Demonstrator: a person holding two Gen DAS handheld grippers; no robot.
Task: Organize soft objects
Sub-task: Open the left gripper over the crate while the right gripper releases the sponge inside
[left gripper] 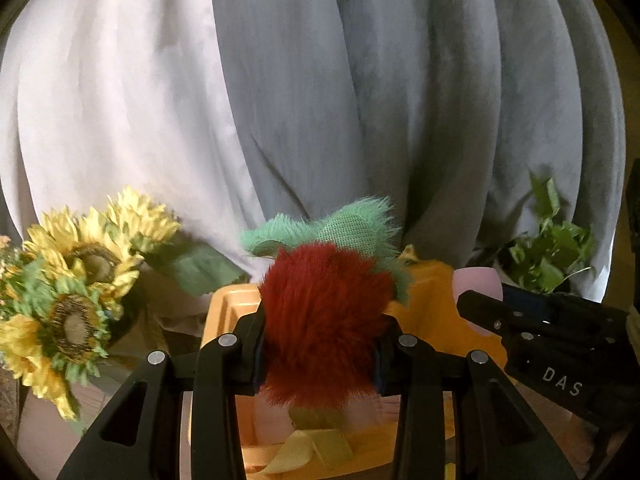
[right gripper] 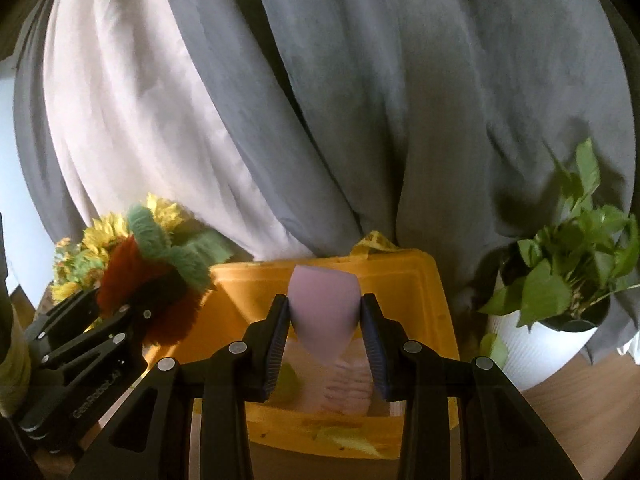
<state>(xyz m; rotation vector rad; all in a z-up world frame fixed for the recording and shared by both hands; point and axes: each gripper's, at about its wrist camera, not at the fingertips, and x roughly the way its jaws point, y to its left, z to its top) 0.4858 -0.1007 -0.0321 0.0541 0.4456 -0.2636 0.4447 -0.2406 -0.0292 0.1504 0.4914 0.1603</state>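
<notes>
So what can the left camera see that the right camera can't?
Only the left view shows the left gripper head-on, squeezing the red plush, with big sunflower faces beside it. Only the right view shows the white pot under the plant, and a pale ridged thing in the bin. Both show the yellow bin, curtains, and the pink sponge in the right gripper.

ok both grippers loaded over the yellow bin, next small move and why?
Probably lower the right gripper a little and open it. It is shut on the pink sponge, which hangs directly over the yellow bin, where soft items already lie. The left gripper, shut on the red furry toy, sits nearer the bin's left edge, so it likely goes second.
</notes>
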